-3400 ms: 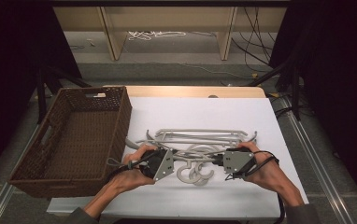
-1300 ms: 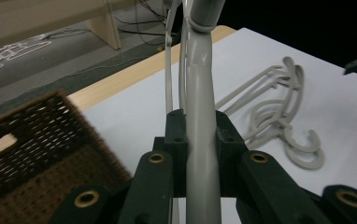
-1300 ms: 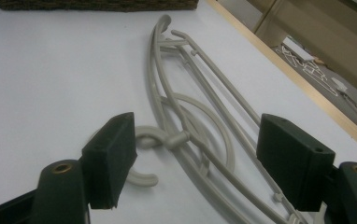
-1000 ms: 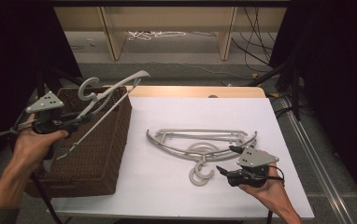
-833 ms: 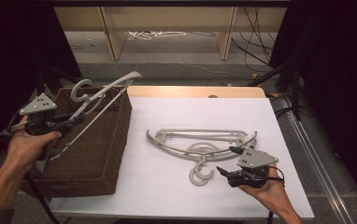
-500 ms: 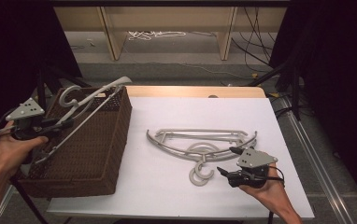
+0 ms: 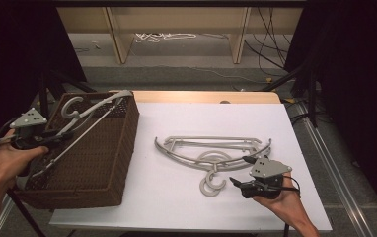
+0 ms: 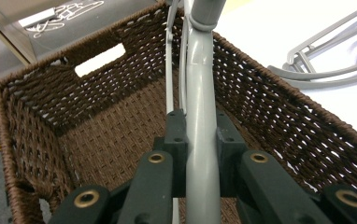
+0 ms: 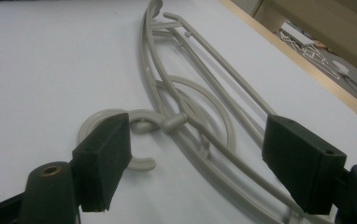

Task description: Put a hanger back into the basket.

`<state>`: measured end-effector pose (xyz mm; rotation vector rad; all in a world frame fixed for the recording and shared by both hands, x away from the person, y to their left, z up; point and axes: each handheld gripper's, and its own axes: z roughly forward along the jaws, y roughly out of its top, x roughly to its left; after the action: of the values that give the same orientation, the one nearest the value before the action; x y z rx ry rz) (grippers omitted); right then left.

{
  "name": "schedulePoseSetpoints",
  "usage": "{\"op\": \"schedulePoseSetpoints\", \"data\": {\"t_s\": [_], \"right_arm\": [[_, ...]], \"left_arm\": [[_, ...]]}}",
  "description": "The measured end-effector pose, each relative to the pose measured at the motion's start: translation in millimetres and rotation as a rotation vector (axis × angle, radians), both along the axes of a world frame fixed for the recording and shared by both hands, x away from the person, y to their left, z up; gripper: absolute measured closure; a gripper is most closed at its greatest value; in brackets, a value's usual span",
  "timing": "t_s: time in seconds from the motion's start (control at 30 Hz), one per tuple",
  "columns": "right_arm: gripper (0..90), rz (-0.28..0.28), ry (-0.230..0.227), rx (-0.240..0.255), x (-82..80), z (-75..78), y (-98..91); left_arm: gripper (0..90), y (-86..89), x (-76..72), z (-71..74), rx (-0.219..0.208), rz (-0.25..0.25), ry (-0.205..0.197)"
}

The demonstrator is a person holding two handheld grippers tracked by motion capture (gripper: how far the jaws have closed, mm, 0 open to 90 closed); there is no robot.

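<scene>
The left gripper [image 7: 53,139] clenches a grey plastic hanger [image 7: 85,114] over the brown wicker basket [image 7: 122,148] at the table's left. The right gripper [image 7: 240,171], jaws spread, rests near-right, just beside more grey hangers [image 7: 211,148] lying on the white tabletop [image 7: 176,197].

The high view looks forward and down from above the person's side of the counter [image 7: 186,207], far enough off to take in the whole white top, the wicker basket [image 7: 102,163] at its left end and the floor and shelving beyond.

The left gripper view sits close over that basket [image 8: 36,93], looking along its own tongs [image 8: 200,135] down into the woven inside, with the counter [image 8: 307,32] and the grey hangers [image 8: 326,70] past the basket's far wall.

The right gripper view lies low over the counter [image 9: 41,60], well away from the basket, facing between its own tongs [image 9: 190,154] at the hangers [image 9: 190,107] from very near. All three share those hangers [image 7: 211,153].
</scene>
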<state>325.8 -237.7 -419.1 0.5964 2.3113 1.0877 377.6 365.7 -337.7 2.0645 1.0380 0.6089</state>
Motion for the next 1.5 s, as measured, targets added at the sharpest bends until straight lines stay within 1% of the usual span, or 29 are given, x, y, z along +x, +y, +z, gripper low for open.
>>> {"op": "schedulePoseSetpoints", "data": {"t_s": [0.03, 0.1, 0.13, 0.17, 0.2, 0.23, 0.3, 0.4, 0.47, 0.53, 0.6, 0.67, 0.7, 0.77, 0.8, 0.87, 0.93, 0.97, 1.0, 1.1, 1.17, 1.23, 1.3, 1.33, 1.37, 1.4, 1.43, 1.47, 1.5], "right_arm": [[24.8, 0.000, -0.001, -0.002, 0.0, -0.1, -0.1], [24.7, -0.003, -0.005, -0.004, 0.4, 0.5, -0.7], [24.7, -0.003, -0.006, -0.002, 0.6, 0.8, -1.0], [24.8, -0.005, -0.007, 0.000, 0.6, 0.8, -1.4], [24.8, -0.006, -0.006, 0.000, 0.6, 0.9, -1.7], [24.7, -0.005, -0.004, 0.001, 0.8, 0.8, -2.0], [24.7, -0.008, -0.003, -0.001, 1.6, 0.5, -2.3], [24.8, -0.003, 0.007, -0.006, 1.3, -0.2, -1.8], [24.8, -0.002, 0.005, -0.006, 1.5, -0.9, -1.1], [24.8, -0.002, 0.007, -0.006, 1.5, -1.2, -1.3], [24.7, -0.007, 0.012, -0.006, 1.5, -1.5, -1.5], [24.7, -0.004, 0.019, -0.009, 1.3, -1.2, -1.6], [24.7, -0.002, 0.009, -0.007, 1.7, -1.7, -1.2], [24.7, 0.000, 0.009, -0.008, 1.5, -1.3, -0.9], [24.7, 0.000, 0.007, -0.005, 1.8, -0.9, -1.0], [24.7, -0.003, 0.007, -0.005, 2.2, -1.0, -1.2], [24.7, -0.003, 0.017, -0.009, 2.2, -1.6, -1.8], [24.7, -0.003, 0.017, -0.009, 2.2, -1.6, -1.8], [24.7, -0.004, 0.011, -0.007, 2.4, -2.4, -1.4], [24.7, -0.001, 0.014, -0.007, 2.6, -2.7, -1.4], [24.7, -0.001, 0.015, -0.006, 2.7, -3.2, -1.2], [24.7, 0.002, 0.021, -0.010, 2.2, -3.3, -1.1], [24.6, 0.003, 0.026, -0.010, 1.8, -3.3, -0.5], [24.7, 0.003, 0.026, -0.010, 1.7, -3.3, -0.3], [24.6, 0.004, 0.026, -0.010, 1.8, -3.2, -0.3], [24.7, 0.004, 0.026, -0.010, 1.8, -3.2, -0.3], [24.6, 0.004, 0.026, -0.009, 1.9, -3.3, -0.5], [24.7, 0.005, 0.021, -0.007, 2.2, -3.8, -0.5], [24.7, 0.004, 0.019, -0.007, 2.4, -4.3, -0.8]], "left_arm": [[79.5, 1.5, 1.2, -1.5, -0.017, 0.021, -0.003], [79.4, 8.1, 3.7, -1.4, 0.040, 0.016, 0.026], [79.5, 7.9, 4.3, -3.5, 0.020, 0.034, 0.025], [79.4, 6.4, 5.5, -7.3, -0.017, 0.048, 0.013], [79.4, 9.8, 6.9, -6.5, 0.039, 0.014, 0.037], [79.4, 5.2, 8.2, -10.8, 0.000, 0.036, 0.036], [79.3, 2.7, 12.7, -14.5, 0.027, 0.029, 0.061], [79.4, -0.5, 21.4, -21.1, 0.022, 0.025, 0.084], [79.4, -0.7, 25.8, -24.6, 0.042, 0.000, 0.110], [79.3, 0.2, 26.7, -26.6, 0.037, 0.010, 0.134], [79.0, 6.2, 27.2, -29.0, 0.016, 0.036, 0.152], [78.5, 13.1, 30.3, -36.6, 0.014, 0.068, 0.195], [78.3, 14.8, 31.3, -40.4, 0.006, 0.087, 0.207], [78.0, 17.9, 33.0, -45.9, -0.011, 0.113, 0.231], [77.8, 19.0, 33.8, -50.0, -0.027, 0.132, 0.248], [77.7, 20.0, 35.6, -55.5, -0.018, 0.151, 0.265], [78.1, 18.6, 37.2, -61.2, -0.011, 0.171, 0.279], [78.1, 19.0, 38.3, -62.8, -0.014, 0.175, 0.286], [78.1, 18.1, 39.3, -64.2, -0.017, 0.181, 0.294], [78.0, 20.6, 41.1, -63.7, 0.008, 0.183, 0.324], [77.5, 22.3, 42.7, -64.7, 0.005, 0.204, 0.331], [76.1, 23.1, 45.0, -66.8, 0.018, 0.218, 0.350], [73.7, 22.9, 46.4, -68.1, 0.021, 0.243, 0.354], [73.3, 23.4, 46.5, -67.8, 0.023, 0.243, 0.358], [73.2, 23.7, 46.8, -68.1, 0.020, 0.252, 0.355], [72.7, 24.6, 47.2, -68.0, 0.016, 0.260, 0.361], [71.5, 25.2, 47.6, -67.4, 0.024, 0.273, 0.361], [68.8, 26.2, 48.0, -68.0, 0.022, 0.305, 0.347], [65.9, 27.4, 48.5, -67.9, 0.030, 0.309, 0.351]]}}
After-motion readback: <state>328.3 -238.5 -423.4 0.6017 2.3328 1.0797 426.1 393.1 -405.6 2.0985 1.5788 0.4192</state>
